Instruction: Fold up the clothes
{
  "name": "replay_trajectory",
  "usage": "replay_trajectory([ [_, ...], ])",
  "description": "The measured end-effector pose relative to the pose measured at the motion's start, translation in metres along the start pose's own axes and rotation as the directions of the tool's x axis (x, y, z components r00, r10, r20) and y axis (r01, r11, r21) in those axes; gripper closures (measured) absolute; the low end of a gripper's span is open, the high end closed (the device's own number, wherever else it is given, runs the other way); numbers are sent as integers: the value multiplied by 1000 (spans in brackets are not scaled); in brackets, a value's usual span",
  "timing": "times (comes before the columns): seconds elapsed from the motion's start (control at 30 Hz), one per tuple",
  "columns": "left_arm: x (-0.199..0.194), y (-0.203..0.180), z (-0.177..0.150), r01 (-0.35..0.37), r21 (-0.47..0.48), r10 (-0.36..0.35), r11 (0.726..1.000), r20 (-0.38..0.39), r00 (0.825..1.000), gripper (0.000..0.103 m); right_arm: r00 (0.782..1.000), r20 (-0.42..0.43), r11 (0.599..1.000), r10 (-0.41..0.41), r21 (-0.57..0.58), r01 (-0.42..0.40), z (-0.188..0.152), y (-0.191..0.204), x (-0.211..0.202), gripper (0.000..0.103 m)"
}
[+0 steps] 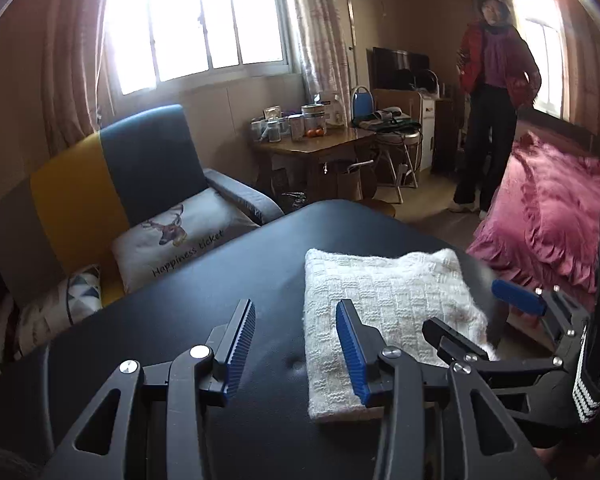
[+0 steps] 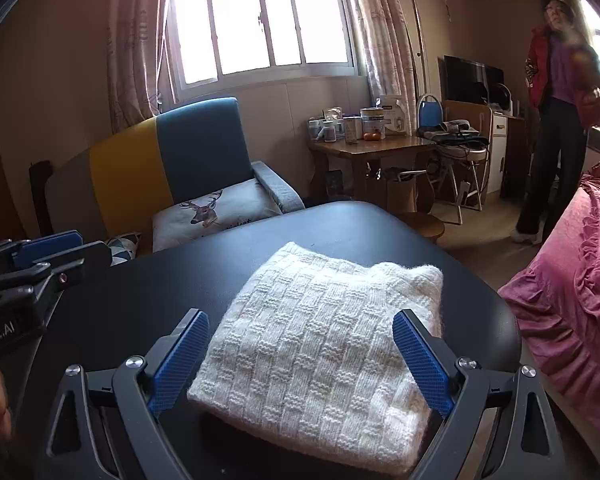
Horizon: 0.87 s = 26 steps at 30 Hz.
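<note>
A white knitted garment [image 1: 384, 312] lies folded into a thick rectangle on the black table [image 1: 204, 280]; it also shows in the right wrist view [image 2: 316, 356]. My left gripper [image 1: 296, 348] is open and empty, just above the table at the garment's left edge, one finger over bare table and one over the knit. My right gripper [image 2: 300, 360] is open and empty, its blue fingers spread either side of the garment's near end. The right gripper also shows in the left wrist view [image 1: 496, 312], and the left gripper in the right wrist view [image 2: 52, 252].
A sofa [image 1: 112, 184] with a deer cushion [image 1: 176, 236] stands left of the table. A pink-covered bed [image 2: 572, 304] lies to the right. A person [image 1: 492, 96] stands near a wooden side table [image 1: 316, 148] with jars at the back.
</note>
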<state>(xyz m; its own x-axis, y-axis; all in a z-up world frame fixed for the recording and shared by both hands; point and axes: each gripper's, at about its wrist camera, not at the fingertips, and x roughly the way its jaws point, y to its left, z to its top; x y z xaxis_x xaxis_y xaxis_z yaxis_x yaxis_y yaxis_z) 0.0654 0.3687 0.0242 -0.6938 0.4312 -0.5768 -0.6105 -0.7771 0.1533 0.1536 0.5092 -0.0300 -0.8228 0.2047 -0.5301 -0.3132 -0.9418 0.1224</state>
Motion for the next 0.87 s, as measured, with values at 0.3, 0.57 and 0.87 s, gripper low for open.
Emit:
replay_trajectory([
  [0.3,-6,2,-6,-20,-26,21,999,16,1000,60,1000,-14,1000,-1,-4,1,-2,1,5,8],
  [0.57,6,3,-9,8,-52,-10,999,-40,999,60,999,-39,1000,5,-16,-6,-10,6,13,8],
  [0.87,8,21,-10,58,-128,-62,990,-35,997,70,998,-55,1000,-9,1,9,-17,-3,16,7],
])
